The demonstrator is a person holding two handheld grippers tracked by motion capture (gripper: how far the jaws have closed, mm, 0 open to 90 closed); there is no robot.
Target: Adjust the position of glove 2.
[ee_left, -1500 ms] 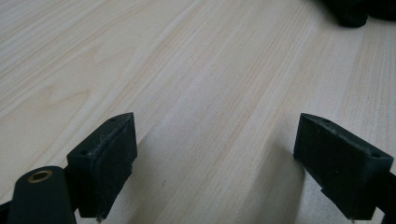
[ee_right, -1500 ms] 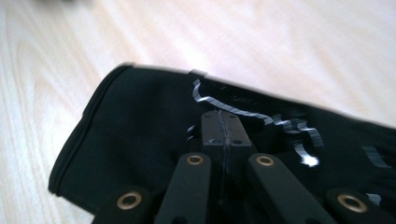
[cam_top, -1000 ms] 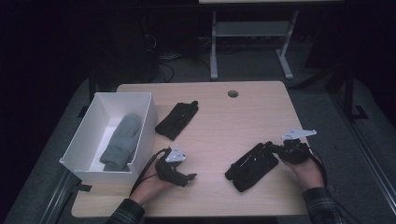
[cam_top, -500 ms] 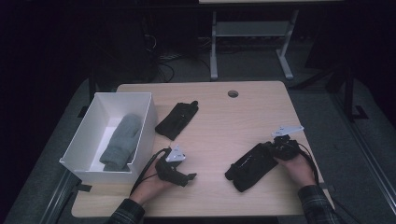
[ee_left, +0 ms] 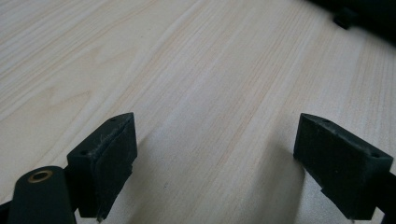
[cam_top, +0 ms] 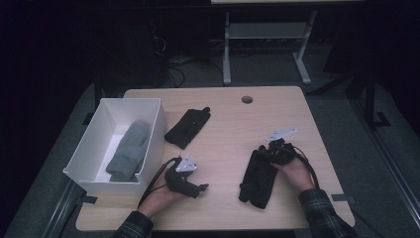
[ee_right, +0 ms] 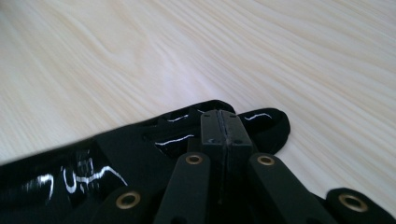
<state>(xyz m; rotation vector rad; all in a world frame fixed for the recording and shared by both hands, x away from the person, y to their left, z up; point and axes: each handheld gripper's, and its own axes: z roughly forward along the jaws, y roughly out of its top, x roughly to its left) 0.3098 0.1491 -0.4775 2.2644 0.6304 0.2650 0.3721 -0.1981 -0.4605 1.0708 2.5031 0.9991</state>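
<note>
- two black gloves on the desk (cam_top: 317, 116), right? which is being handled?
- one near the front edge, the near glove (cam_top: 257, 177). right tongs (cam_top: 271, 151) are pinching its top end, jaws together.
- and the left tongs (cam_top: 198, 188)?
- resting on the desk, jaws wide apart, nothing between them.

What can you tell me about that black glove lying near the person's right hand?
The black glove lies flat on the wooden table, lengthwise toward the near edge. It looks like soft dark fabric with glossy printed patches that catch the light in the right gripper view. The right gripper is at its far end, jaws closed together over the edge of the fabric; the jaws hide whether any fabric is pinched. Nothing else touches it.
</note>
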